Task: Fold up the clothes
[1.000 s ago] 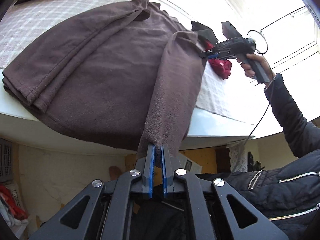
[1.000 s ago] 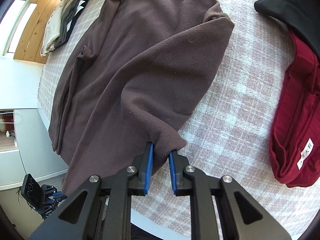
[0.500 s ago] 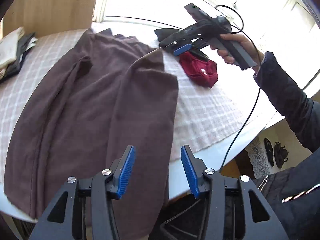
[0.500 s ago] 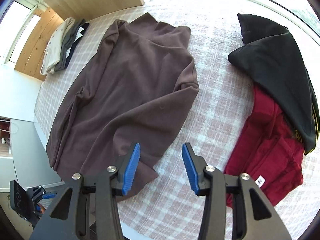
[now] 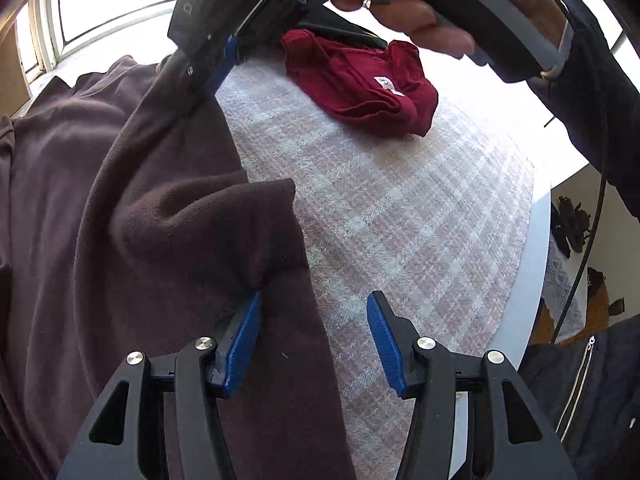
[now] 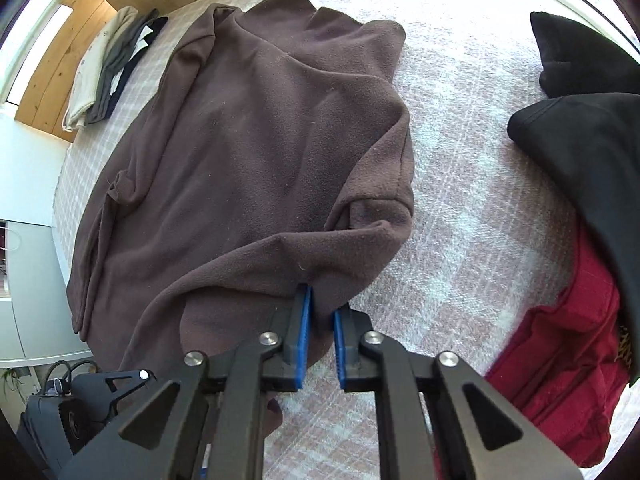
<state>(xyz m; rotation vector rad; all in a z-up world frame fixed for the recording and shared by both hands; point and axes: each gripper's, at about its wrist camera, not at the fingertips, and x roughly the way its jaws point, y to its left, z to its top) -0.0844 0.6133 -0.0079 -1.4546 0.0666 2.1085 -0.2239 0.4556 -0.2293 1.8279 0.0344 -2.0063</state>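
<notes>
Your right gripper (image 6: 320, 312) is closing its fingers on a fold of the brown fleece (image 6: 248, 140), while your left gripper (image 5: 314, 320) spreads its fingers over the fleece's edge on the surface (image 5: 420, 220).

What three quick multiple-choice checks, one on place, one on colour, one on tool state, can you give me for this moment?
1. Where does the red garment lie relative to the brown fleece in the right wrist view?
A. to its right
B. on top of it
C. under it

2. What colour is the garment overlapping the red one's far side?
A. white
B. black
C. yellow

3. What is the right tool doing?
A. hanging clear of all cloth
B. pinching the brown fleece's edge
C. gripping the red garment

Answers:
1 A, bare checked tablecloth separates them.
2 B, the black garment drapes over the red one.
3 B, a fleece fold sits between its closing blue pads.
</notes>
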